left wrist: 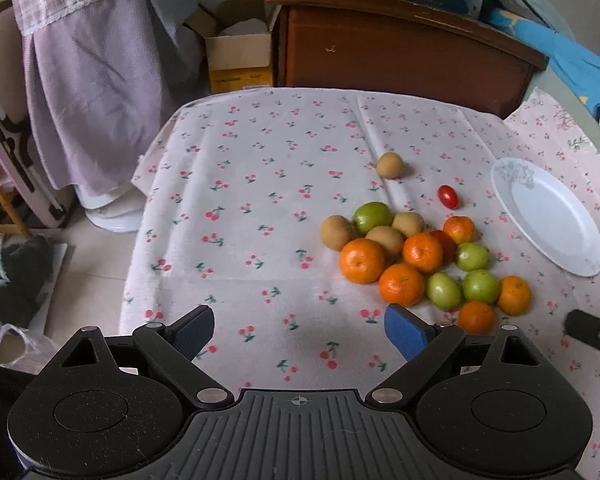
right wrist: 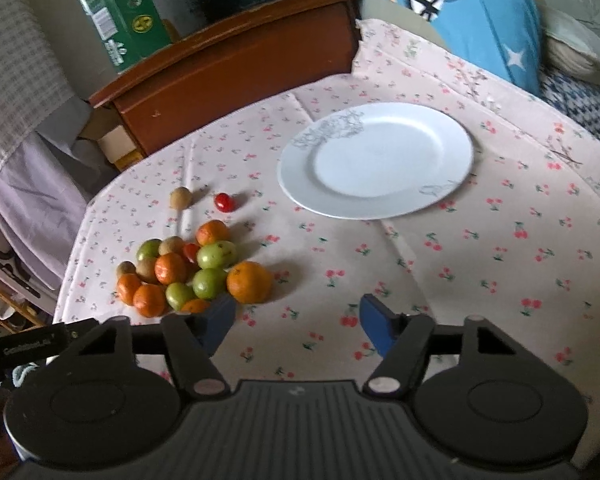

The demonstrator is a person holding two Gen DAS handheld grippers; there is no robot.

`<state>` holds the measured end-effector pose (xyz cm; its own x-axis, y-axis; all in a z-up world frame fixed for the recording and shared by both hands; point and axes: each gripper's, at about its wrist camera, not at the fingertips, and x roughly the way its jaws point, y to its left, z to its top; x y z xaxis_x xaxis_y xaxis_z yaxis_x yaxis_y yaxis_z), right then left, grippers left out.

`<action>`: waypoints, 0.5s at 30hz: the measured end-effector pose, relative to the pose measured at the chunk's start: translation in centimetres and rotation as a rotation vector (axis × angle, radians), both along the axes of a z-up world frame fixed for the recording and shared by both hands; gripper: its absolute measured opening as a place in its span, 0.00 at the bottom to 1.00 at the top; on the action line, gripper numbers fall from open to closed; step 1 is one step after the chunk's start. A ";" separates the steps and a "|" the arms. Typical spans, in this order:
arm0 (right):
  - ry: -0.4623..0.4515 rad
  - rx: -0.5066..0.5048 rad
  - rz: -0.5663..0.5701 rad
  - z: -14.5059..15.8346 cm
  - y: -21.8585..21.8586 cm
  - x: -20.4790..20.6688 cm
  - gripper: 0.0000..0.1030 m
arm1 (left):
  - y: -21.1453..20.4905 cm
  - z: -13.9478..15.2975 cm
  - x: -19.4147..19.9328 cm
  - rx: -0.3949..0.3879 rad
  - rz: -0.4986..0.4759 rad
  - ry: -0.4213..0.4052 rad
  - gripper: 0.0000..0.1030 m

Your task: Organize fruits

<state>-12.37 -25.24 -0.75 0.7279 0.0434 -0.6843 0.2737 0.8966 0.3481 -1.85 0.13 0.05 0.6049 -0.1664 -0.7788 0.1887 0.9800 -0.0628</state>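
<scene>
A pile of fruit (left wrist: 424, 260) lies on the cherry-print tablecloth (left wrist: 260, 208): several oranges, green fruits and brown fruits. One brown fruit (left wrist: 390, 165) and a small red tomato (left wrist: 448, 196) sit apart behind the pile. A white plate (left wrist: 546, 216) holding nothing lies to the right. My left gripper (left wrist: 300, 330) is open over bare cloth, left of the pile. In the right wrist view the pile (right wrist: 192, 268) is at the left and the plate (right wrist: 376, 160) ahead. My right gripper (right wrist: 296, 322) is open with nothing between its fingers, just right of a large orange (right wrist: 249, 282).
A dark wooden cabinet (left wrist: 400, 44) stands behind the table with a green carton (right wrist: 124, 16) on top. A cardboard box (left wrist: 240, 56) and draped lilac cloth (left wrist: 92, 92) are at the back left. Blue bedding (right wrist: 488, 12) lies at the right. The table edge drops to the floor on the left.
</scene>
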 end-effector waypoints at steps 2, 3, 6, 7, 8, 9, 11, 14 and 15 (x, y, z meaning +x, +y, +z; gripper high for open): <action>-0.006 -0.009 0.028 -0.1 0.6 0.5 0.63 | -0.3 0.0 0.0 -0.005 -0.011 -0.005 0.90; -0.006 -0.015 0.041 -0.2 0.9 0.7 0.60 | -0.6 -0.1 0.1 -0.004 -0.016 -0.007 0.89; -0.007 -0.032 0.079 -0.4 1.7 1.6 0.55 | -1.3 -0.3 0.5 -0.013 -0.018 -0.014 0.89; -0.012 -0.033 0.092 -0.4 1.9 1.9 0.53 | -1.5 -0.4 0.7 -0.018 -0.021 -0.020 0.89; -0.013 -0.038 0.102 -0.6 2.1 2.1 0.51 | -1.7 -0.5 0.8 -0.023 -0.024 -0.024 0.89; -0.016 -0.046 0.110 -0.7 2.2 2.4 0.50 | -1.9 -0.5 0.9 -0.030 -0.029 -0.028 0.87; -0.020 -0.056 0.117 -0.8 2.4 3.0 0.48 | -2.3 -0.7 1.1 -0.043 -0.044 -0.030 0.85; -0.027 -0.045 0.128 -1.1 2.4 3.8 0.44 | -2.8 -1.3 1.4 -0.049 -0.056 -0.020 0.79; -0.023 -0.048 0.132 -1.3 2.5 4.0 0.43 | -2.9 -1.4 1.5 -0.053 -0.056 -0.018 0.78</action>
<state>-8.42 -22.72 -2.02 0.7335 0.1072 -0.6712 0.1452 0.9399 0.3089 -0.40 -2.80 -1.40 0.6069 -0.2415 -0.7572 0.2451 0.9632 -0.1108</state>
